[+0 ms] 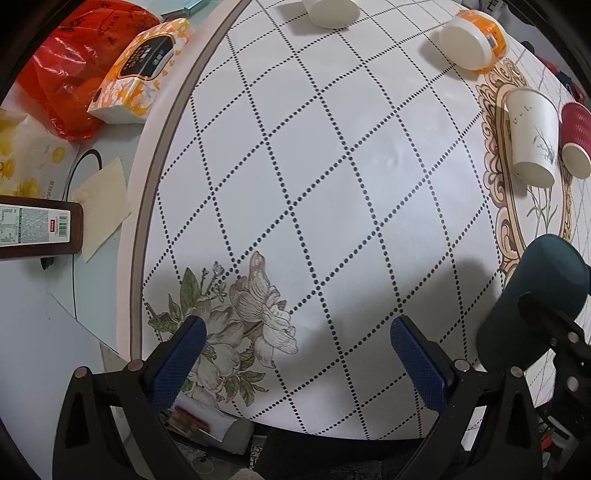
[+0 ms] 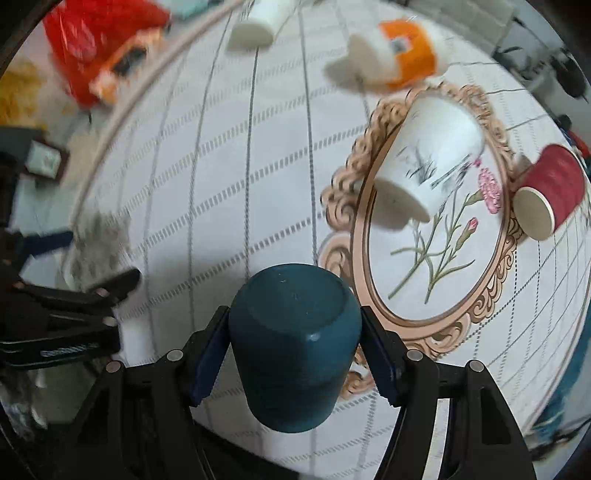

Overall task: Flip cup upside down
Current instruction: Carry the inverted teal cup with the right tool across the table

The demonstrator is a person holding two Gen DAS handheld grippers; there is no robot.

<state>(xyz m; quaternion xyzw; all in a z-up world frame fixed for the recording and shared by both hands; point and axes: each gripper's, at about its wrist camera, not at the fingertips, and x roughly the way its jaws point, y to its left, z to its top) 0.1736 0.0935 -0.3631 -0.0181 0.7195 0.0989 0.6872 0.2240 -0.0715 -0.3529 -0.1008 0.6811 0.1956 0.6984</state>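
- Teal cup (image 2: 295,347) is the closest thing in the right wrist view, pinched between the blue pads (image 2: 207,362) of the right gripper (image 2: 295,354), one on each side of the body. Its closed bottom faces away from the camera, so the mouth is hidden. It looks held up off the table, but I can't say how high.
- Handling guess: it looks hard, thick-walled and matte, maybe ceramic or heavy plastic, so probably some weight, no give, and chippable if dropped. The rounded sides could let it creep in the pads while it turns. A mid-body hold like this seems the sensible spot.
- Left gripper (image 1: 295,354) has its fingers spread wide with nothing between them, over the flower print on the table (image 1: 332,184). The teal cup shows at its right edge.
- Further out, a white cup (image 2: 432,158) lies on its side inside the ornate oval print, and a red cup (image 2: 550,188) lies on its side just beside it.
- Beyond those, an orange tub (image 2: 391,62) and another white cup (image 2: 255,22) are also tipped over.
- Way off left, past the table edge: tissue pack (image 1: 140,70), red bag (image 1: 70,62), dark bottle (image 1: 37,229).
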